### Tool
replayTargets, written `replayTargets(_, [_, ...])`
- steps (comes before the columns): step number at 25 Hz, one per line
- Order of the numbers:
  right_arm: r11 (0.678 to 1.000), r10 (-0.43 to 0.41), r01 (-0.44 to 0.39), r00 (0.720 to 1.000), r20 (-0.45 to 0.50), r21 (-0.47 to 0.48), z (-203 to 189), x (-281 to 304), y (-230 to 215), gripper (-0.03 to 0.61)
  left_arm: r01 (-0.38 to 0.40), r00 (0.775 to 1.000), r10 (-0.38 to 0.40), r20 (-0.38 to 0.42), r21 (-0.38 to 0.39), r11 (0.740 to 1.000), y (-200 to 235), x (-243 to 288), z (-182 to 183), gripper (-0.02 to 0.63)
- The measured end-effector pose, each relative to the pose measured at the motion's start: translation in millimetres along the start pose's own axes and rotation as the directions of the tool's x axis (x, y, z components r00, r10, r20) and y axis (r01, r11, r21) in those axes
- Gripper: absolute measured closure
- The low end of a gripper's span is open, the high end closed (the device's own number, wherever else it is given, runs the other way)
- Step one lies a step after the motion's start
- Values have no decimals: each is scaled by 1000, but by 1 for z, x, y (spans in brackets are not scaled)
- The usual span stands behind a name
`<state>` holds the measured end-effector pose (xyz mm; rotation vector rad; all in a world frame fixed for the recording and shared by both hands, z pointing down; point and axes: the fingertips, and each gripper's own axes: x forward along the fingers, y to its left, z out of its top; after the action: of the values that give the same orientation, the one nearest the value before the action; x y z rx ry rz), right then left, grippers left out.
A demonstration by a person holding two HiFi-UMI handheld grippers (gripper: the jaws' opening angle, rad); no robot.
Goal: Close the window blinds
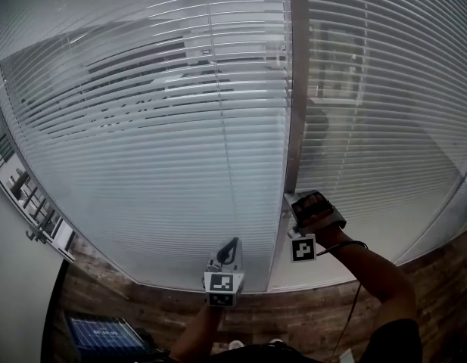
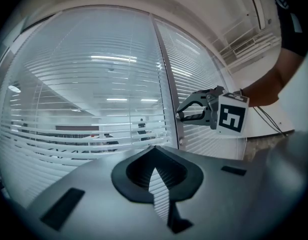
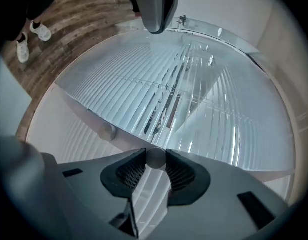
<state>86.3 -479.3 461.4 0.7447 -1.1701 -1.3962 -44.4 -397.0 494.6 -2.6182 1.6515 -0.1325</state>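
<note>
Two white slatted blinds (image 1: 165, 150) hang on either side of a grey window post (image 1: 296, 89). The left blind's slats are tilted partly open, so the room behind shows through. My right gripper (image 1: 307, 201) is held up at the post, also seen in the left gripper view (image 2: 181, 115). Its jaws are shut on a round grey rod (image 3: 154, 158), which looks like the blind's tilt wand. My left gripper (image 1: 230, 248) hangs lower, in front of the left blind. Its fingertips meet with nothing between them (image 2: 154, 151).
A small knob (image 1: 284, 212) sticks out of the post just left of my right gripper. Below the glass runs a wood-plank floor (image 1: 331, 308). A lit screen (image 1: 104, 335) lies at the lower left, and a wall bracket (image 1: 38, 221) sits at the left edge.
</note>
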Motion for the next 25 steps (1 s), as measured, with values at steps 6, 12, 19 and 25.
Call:
replayTargets(6, [983, -50, 47, 999, 14, 180, 0, -14, -13, 445, -12, 1000, 13, -18, 36, 999, 2, -3, -5, 614])
replayTargets(12, [723, -129, 107, 991, -19, 682, -14, -26, -26, 431, -15, 999, 16, -32, 20, 1000, 1, -2, -12, 614])
replayTargets(19, [98, -150, 58, 988, -43, 993, -24, -18, -23, 431, 1, 1000, -1, 3, -7, 1000, -2, 6, -13, 614])
replayTargets(25, [-186, -143, 81, 984, -109, 979, -34, -1, -19, 431, 7, 999, -9, -39, -53, 999, 1, 5, -22, 614])
